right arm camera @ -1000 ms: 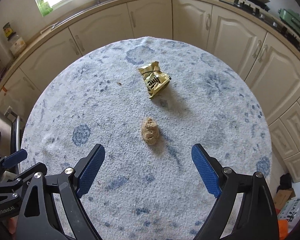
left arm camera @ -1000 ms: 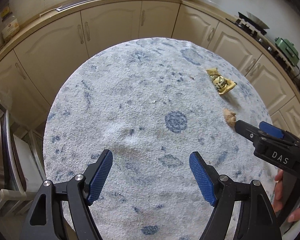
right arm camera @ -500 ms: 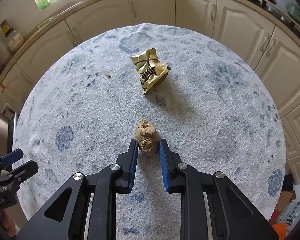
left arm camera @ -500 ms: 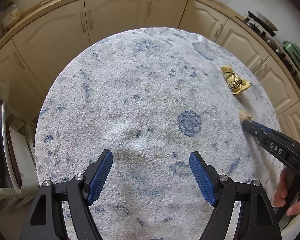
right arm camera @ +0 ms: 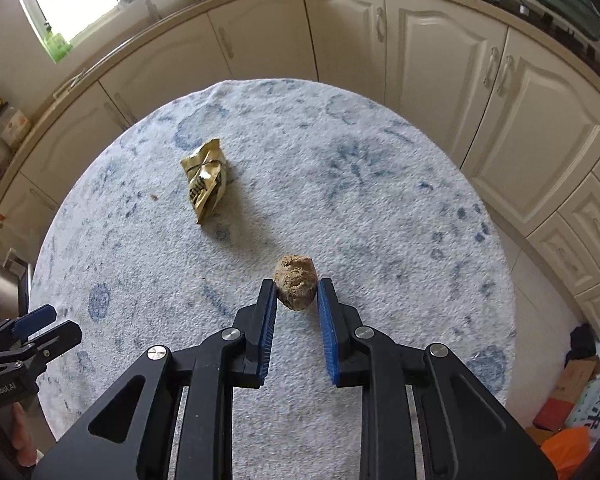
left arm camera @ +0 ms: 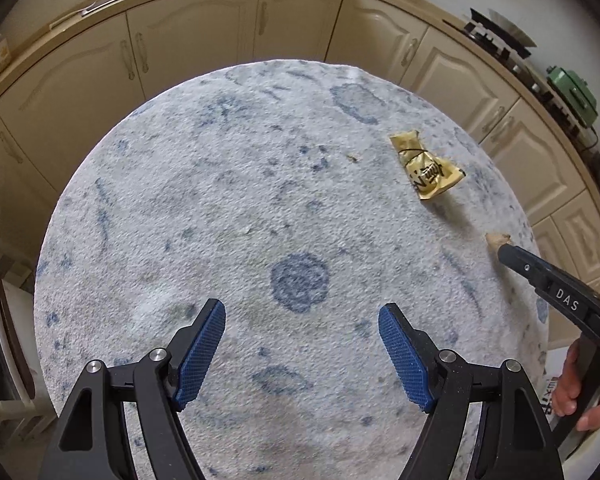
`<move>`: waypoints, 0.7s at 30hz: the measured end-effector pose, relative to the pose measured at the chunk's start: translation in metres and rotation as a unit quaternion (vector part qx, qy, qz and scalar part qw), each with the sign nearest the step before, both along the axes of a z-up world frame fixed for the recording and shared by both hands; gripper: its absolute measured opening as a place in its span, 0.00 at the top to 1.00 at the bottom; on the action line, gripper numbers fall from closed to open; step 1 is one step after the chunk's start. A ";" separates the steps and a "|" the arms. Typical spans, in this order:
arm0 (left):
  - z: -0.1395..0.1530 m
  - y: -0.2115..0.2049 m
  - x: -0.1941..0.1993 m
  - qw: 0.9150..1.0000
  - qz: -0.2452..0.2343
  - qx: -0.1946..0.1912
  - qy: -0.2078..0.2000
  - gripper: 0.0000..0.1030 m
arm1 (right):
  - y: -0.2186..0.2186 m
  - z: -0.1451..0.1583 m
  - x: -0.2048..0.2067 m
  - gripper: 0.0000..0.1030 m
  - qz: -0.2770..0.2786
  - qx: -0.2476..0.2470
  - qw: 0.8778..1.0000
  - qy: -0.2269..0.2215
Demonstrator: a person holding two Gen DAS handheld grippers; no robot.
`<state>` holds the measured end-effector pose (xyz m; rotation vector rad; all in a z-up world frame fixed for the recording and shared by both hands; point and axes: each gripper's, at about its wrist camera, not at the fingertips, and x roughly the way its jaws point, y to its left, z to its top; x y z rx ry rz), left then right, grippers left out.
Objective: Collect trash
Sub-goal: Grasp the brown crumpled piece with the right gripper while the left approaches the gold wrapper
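A crumpled brown paper lump sits between the right gripper fingertips over the round blue-mottled white rug — a crinkled gold snack wrapper lies on the rug towards ten o'clock of it, cream kitchen cabinets beyond at twelve.

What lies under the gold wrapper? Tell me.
The gold wrapper lies crumpled on the blue-patterned white cloth, with only cloth showing around its edges. Whatever sits directly beneath it is covered.
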<state>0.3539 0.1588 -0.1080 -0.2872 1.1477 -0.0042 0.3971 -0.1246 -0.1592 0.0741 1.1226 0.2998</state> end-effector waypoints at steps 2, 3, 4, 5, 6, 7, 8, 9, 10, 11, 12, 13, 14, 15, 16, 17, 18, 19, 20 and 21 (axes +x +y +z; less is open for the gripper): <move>0.000 -0.012 0.015 1.000 -0.012 -0.001 0.006 0.27 | -0.007 0.004 0.007 0.80 -0.008 -0.005 1.000 -0.008; 0.000 -0.018 0.023 1.000 -0.018 0.000 0.007 0.27 | -0.011 0.006 0.010 0.80 -0.010 -0.008 1.000 -0.013; 0.001 -0.025 0.033 1.000 -0.023 0.001 0.008 0.27 | -0.015 0.008 0.013 0.80 -0.013 -0.007 1.000 -0.015; 0.001 -0.030 0.041 1.000 -0.025 0.000 0.008 0.27 | -0.019 0.008 0.016 0.80 -0.014 -0.005 1.000 -0.015; 0.002 -0.035 0.050 1.000 -0.028 -0.003 0.009 0.27 | -0.022 0.009 0.020 0.80 -0.015 -0.003 1.000 -0.016; 0.002 -0.041 0.061 0.999 -0.032 -0.007 0.010 0.27 | -0.025 0.008 0.024 0.80 -0.016 -0.004 1.000 -0.017; 0.002 -0.046 0.070 0.999 -0.036 -0.010 0.012 0.27 | -0.027 0.008 0.027 0.80 -0.019 -0.006 1.000 -0.018; 0.002 -0.051 0.079 0.999 -0.040 -0.012 0.013 0.27 | -0.031 0.007 0.030 0.80 -0.022 -0.007 1.000 -0.020; 0.002 -0.056 0.090 0.999 -0.044 -0.010 0.014 0.27 | -0.033 0.005 0.032 0.80 -0.027 -0.006 0.999 -0.019; 0.000 -0.060 0.101 0.999 -0.045 -0.005 0.016 0.27 | -0.037 0.002 0.034 0.80 -0.033 -0.002 0.999 -0.016; -0.002 -0.063 0.110 0.999 -0.044 -0.004 0.017 0.27 | -0.040 -0.001 0.036 0.80 -0.035 0.005 0.999 -0.012; -0.005 -0.066 0.121 0.999 -0.043 -0.005 0.017 0.27 | -0.043 -0.004 0.037 0.80 -0.036 0.012 0.999 -0.009; -0.008 -0.069 0.130 0.999 -0.044 -0.004 0.019 0.27 | -0.044 -0.006 0.037 0.80 -0.037 0.017 0.999 -0.008; -0.012 -0.071 0.139 0.999 -0.047 -0.001 0.025 0.27 | -0.045 -0.008 0.037 0.80 -0.037 0.019 0.999 -0.009; -0.016 -0.074 0.148 0.998 -0.048 0.001 0.032 0.27 | -0.045 -0.008 0.037 0.80 -0.036 0.022 0.999 -0.011; -0.020 -0.075 0.154 0.998 -0.047 -0.002 0.037 0.27 | -0.046 -0.008 0.037 0.80 -0.033 0.024 0.999 -0.014; -0.025 -0.076 0.160 0.998 -0.046 -0.006 0.042 0.27 | -0.046 -0.007 0.038 0.80 -0.032 0.025 0.999 -0.017; -0.030 -0.076 0.167 0.998 -0.043 -0.010 0.049 0.27 | -0.046 -0.006 0.038 0.80 -0.031 0.026 0.999 -0.020; -0.035 -0.076 0.172 0.998 -0.039 -0.017 0.054 0.27 | -0.046 -0.005 0.039 0.80 -0.031 0.028 0.999 -0.023; -0.039 -0.076 0.177 0.998 -0.035 -0.025 0.055 0.27 | -0.047 -0.005 0.041 0.80 -0.031 0.028 0.999 -0.025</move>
